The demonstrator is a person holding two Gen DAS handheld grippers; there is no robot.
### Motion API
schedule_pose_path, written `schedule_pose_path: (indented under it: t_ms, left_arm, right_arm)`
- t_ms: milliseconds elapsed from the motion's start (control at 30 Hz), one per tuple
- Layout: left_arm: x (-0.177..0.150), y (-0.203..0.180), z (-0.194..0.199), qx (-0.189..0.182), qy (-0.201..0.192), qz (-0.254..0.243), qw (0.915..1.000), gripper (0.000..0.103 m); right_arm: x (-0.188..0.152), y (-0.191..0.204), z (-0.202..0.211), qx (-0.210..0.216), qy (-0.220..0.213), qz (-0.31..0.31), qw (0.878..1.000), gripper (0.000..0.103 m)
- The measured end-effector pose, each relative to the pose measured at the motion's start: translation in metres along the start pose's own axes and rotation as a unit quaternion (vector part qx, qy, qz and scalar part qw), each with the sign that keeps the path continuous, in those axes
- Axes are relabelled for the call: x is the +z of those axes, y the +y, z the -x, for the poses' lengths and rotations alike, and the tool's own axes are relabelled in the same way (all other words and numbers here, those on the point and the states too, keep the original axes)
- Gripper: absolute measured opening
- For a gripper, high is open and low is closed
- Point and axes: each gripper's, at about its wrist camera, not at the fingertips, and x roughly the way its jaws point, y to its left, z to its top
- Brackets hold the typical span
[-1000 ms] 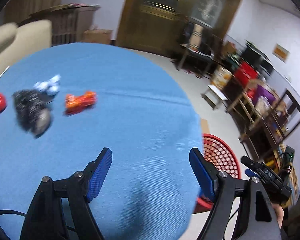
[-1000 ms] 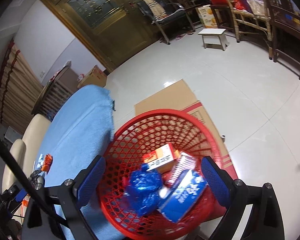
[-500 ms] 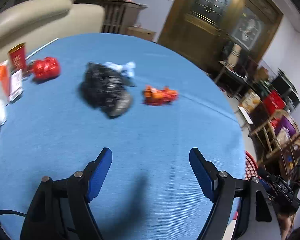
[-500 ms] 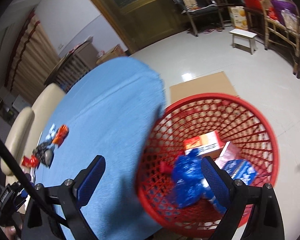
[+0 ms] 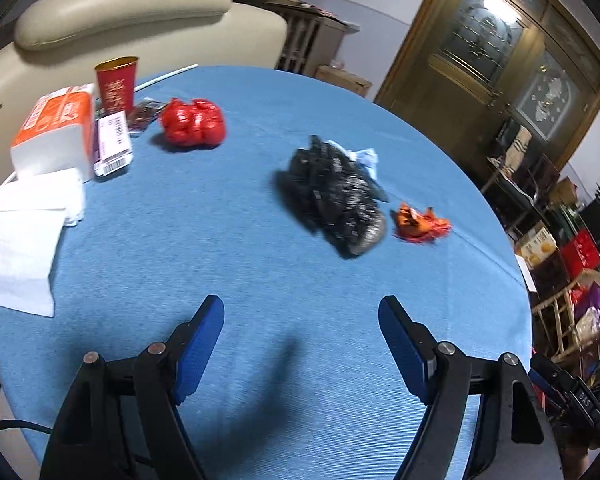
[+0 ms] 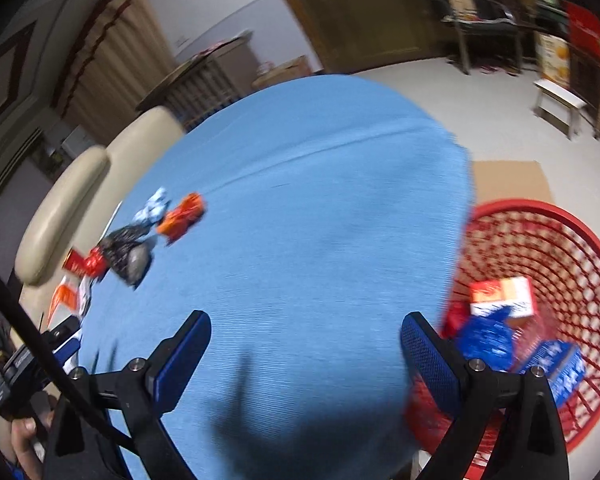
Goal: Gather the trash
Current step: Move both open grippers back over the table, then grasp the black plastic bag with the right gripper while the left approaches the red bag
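A round table under a blue cloth is filling both views, with a cream sofa behind it and a tiled floor off to the side. Nearest the left gripper, bare cloth is lying between its blue pads, which are standing wide apart and gripping nothing. Ahead and a little to the right of it, a crumpled black bag is sitting on the cloth, with a scrap of pale blue wrapper touching its far side and an orange wrapper just beside it on the right. Farther off to the left, a red crumpled wrapper is lying near a red cup, a tissue pack and loose white tissues.

The right gripper is likewise gaping open and empty over bare cloth. Just to its right and below the table edge, the red mesh basket is standing on the floor, already holding a small box and blue packets.

The risks ahead look modest. The black bag is soft and shapeless, so a shallow pinch could slip off it, or snag the cloth and drag it. Closing on it might also knock the blue scrap or orange wrapper away. Carrying trash across the table edge, a loose hold could drop it beside the basket.
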Motion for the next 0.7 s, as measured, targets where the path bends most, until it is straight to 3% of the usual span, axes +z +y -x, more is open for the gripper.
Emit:
schedule_pose_path:
  t_ms: [433,700]
  left_arm:
    - [0.008,0.030,0.000,0.020,-0.011,0.030,0.9993,0.080]
    - [0.019,0.047,0.003,0.028,-0.024,0.046,0.9982,0.080]
  right_arm:
    - [0.013,0.094,-0.039,0.057,0.028,0.117,0.991,0.098]
    - [0.018,0.168,-0.075,0.096,0.041,0.212,0.972,0.098]
